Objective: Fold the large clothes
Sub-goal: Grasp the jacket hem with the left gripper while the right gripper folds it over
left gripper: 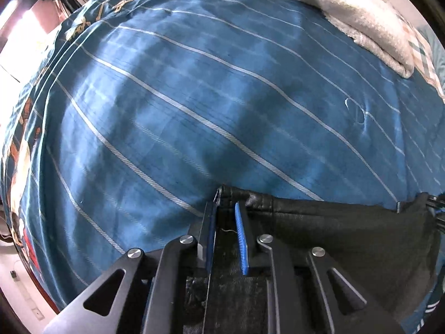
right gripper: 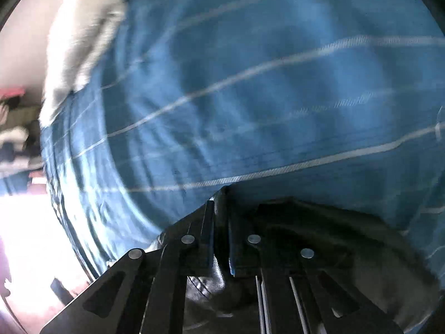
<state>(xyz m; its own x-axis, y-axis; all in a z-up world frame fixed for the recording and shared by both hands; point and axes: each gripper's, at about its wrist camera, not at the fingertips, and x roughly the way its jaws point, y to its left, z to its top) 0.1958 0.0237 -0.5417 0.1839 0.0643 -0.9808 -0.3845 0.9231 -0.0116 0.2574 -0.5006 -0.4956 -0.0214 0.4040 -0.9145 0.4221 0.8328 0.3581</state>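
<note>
A black leather-like garment (left gripper: 319, 217) hangs stretched between my two grippers above a blue striped bed cover (left gripper: 194, 97). My left gripper (left gripper: 225, 206) is shut on the garment's left corner, cloth pinched between the blue-padded fingers (left gripper: 241, 239). The right gripper's tip shows at the far right of the left wrist view (left gripper: 434, 203), holding the other corner. In the right wrist view, which is motion-blurred, my right gripper (right gripper: 221, 206) is shut on a fold of the black garment (right gripper: 319, 228), which bunches under and to the right of it.
A folded white fluffy towel (left gripper: 356, 16) lies at the bed's far right, and shows blurred at upper left in the right wrist view (right gripper: 80, 41). A patterned border (left gripper: 22, 128) runs along the bed's left edge. Bright floor (right gripper: 30, 236) lies beyond the bed.
</note>
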